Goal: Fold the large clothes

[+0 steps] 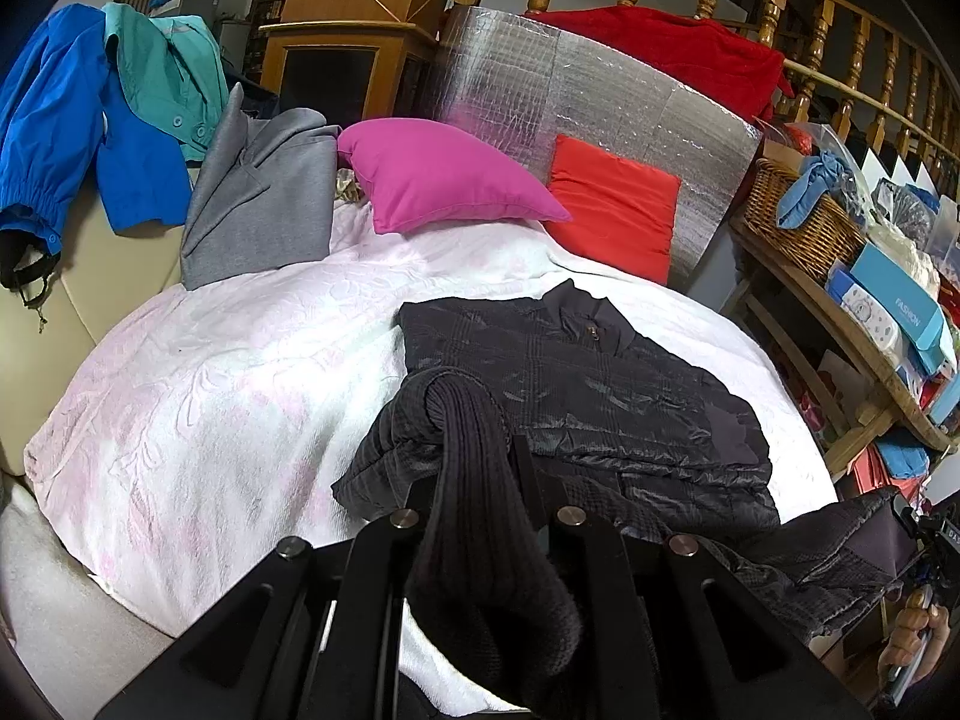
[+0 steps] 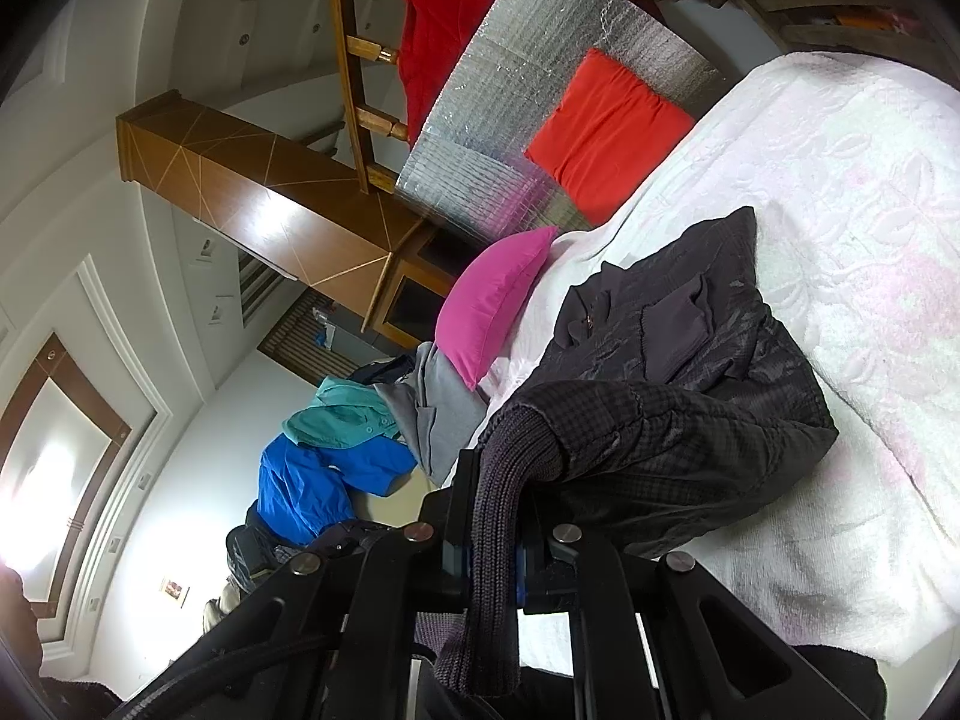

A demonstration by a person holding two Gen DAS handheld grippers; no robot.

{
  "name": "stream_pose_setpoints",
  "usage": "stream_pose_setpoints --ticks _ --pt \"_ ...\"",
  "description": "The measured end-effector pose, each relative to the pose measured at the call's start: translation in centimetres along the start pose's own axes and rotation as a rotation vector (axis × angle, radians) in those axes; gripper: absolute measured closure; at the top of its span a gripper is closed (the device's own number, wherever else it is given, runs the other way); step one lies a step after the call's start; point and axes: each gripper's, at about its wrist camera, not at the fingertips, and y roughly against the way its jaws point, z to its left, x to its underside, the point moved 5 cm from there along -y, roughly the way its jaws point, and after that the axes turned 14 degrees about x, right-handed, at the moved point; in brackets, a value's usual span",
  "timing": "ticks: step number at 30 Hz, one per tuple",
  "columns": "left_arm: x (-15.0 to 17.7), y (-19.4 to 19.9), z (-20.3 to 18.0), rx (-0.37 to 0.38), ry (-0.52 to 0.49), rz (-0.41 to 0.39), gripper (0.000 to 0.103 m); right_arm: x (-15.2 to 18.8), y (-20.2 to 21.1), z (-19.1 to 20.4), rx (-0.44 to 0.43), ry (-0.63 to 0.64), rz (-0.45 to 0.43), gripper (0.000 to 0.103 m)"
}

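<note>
A black quilted jacket [image 1: 600, 396] lies partly folded on the white-pink blanket [image 1: 228, 396], collar toward the cushions. My left gripper [image 1: 474, 480] is shut on the jacket's ribbed knit hem [image 1: 474, 516], which hangs down between its fingers. My right gripper [image 2: 498, 510] is tilted sideways and shut on another ribbed part of the hem or cuff [image 2: 498, 540] of the same jacket [image 2: 690, 360]. Both hold the jacket's near edge a little above the blanket [image 2: 840, 192]. The fingertips are hidden by cloth.
A magenta cushion [image 1: 444, 174] and a red cushion [image 1: 612, 210] lean on a silver foil board [image 1: 588, 96]. A grey garment [image 1: 264, 204], blue jacket [image 1: 66, 138] and teal shirt [image 1: 168, 72] lie at the left. A cluttered wooden shelf with a wicker basket [image 1: 804, 222] stands at the right.
</note>
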Motion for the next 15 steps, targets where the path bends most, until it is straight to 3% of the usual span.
stream_pose_setpoints --ticks 15 --pt "-4.7 -3.5 -0.3 0.009 0.003 -0.016 0.088 -4.0 -2.0 1.4 0.009 -0.018 -0.066 0.093"
